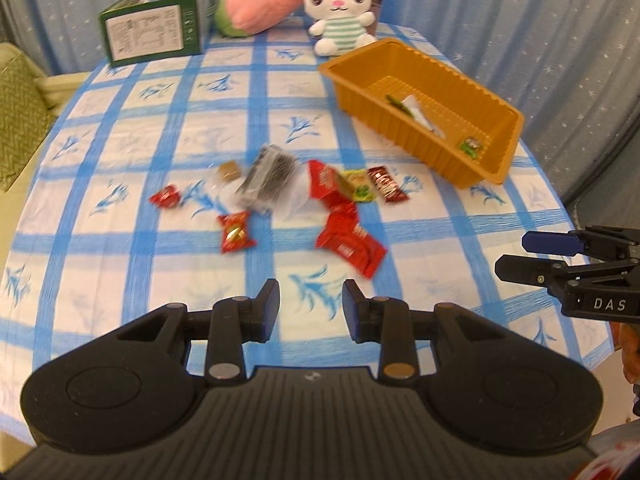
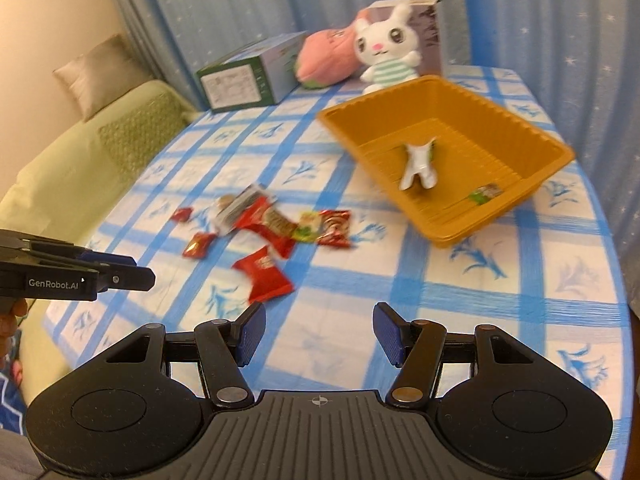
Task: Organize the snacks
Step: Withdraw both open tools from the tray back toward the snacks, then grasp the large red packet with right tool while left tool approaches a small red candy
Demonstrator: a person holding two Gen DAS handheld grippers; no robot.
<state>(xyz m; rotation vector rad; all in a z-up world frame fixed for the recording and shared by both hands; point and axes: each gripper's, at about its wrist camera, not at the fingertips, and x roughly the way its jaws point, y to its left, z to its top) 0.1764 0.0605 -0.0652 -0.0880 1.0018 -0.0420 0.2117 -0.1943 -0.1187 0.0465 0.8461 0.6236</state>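
Note:
Several snack packets (image 1: 320, 196) lie scattered mid-table: red wrappers, a yellow-green one, a clear silver-grey pack (image 1: 266, 180). They show in the right wrist view too (image 2: 268, 232). An orange tray (image 1: 496, 168) stands to the right, holding a white packet (image 2: 418, 166) and a small green one (image 2: 484, 194). My left gripper (image 1: 311, 310) is open and empty, above the near table edge. My right gripper (image 2: 319, 334) is open and empty, near the front edge, right of the packets.
A green box (image 1: 154, 36), a pink plush (image 1: 260, 4) and a white rabbit plush (image 1: 340, 12) stand at the table's far end. A green sofa (image 2: 92, 148) sits left of the table. A blue curtain hangs behind.

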